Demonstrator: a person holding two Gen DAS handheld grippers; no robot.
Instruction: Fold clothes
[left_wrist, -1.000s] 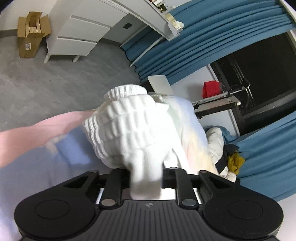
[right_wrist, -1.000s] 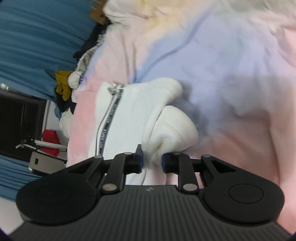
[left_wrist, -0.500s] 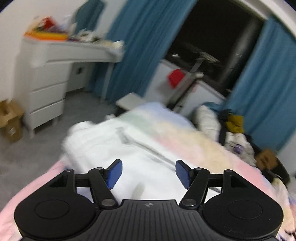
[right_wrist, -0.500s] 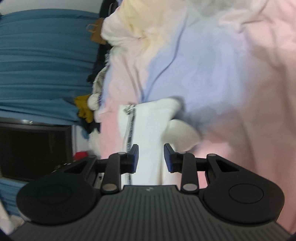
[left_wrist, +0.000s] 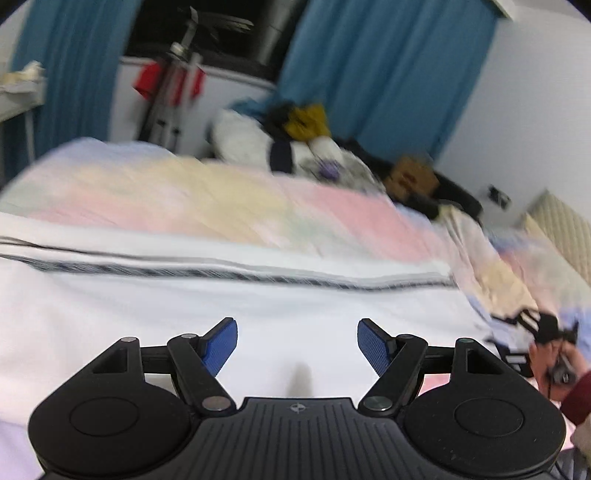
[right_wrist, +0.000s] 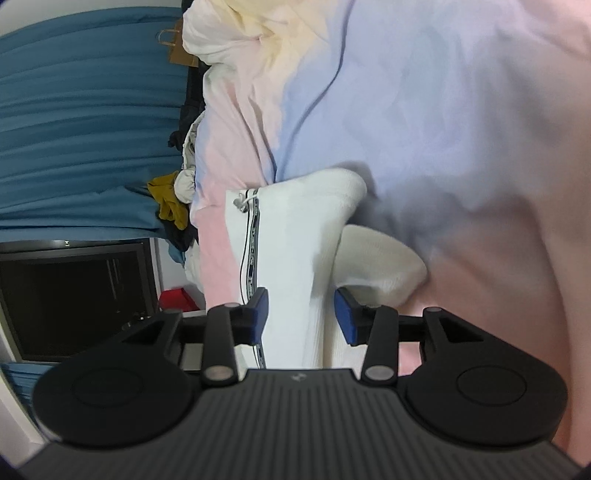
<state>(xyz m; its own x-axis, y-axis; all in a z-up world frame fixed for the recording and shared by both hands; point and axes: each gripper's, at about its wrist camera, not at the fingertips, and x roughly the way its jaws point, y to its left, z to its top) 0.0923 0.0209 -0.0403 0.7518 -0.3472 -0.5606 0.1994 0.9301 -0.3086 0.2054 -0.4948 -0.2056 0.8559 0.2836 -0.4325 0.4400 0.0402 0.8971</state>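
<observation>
A white garment with a black striped band along its length lies flat on the pastel bedspread. My left gripper hovers just above it, open, nothing between its blue pads. In the right wrist view the same white garment stretches away from me with its drawstring end far off and a folded cuff bulging to the right. My right gripper is open over the cloth, pads apart on either side of it. The other gripper and a hand show at the left wrist view's right edge.
A heap of clothes lies at the bed's far side against blue curtains. A brown paper bag sits beyond the bed. A dark window, a red item and a metal stand are behind.
My left gripper let go of the bunched white cloth, opened and swung round to face along the bed. My right gripper opened off the cuff, and the garment now lies flat.
</observation>
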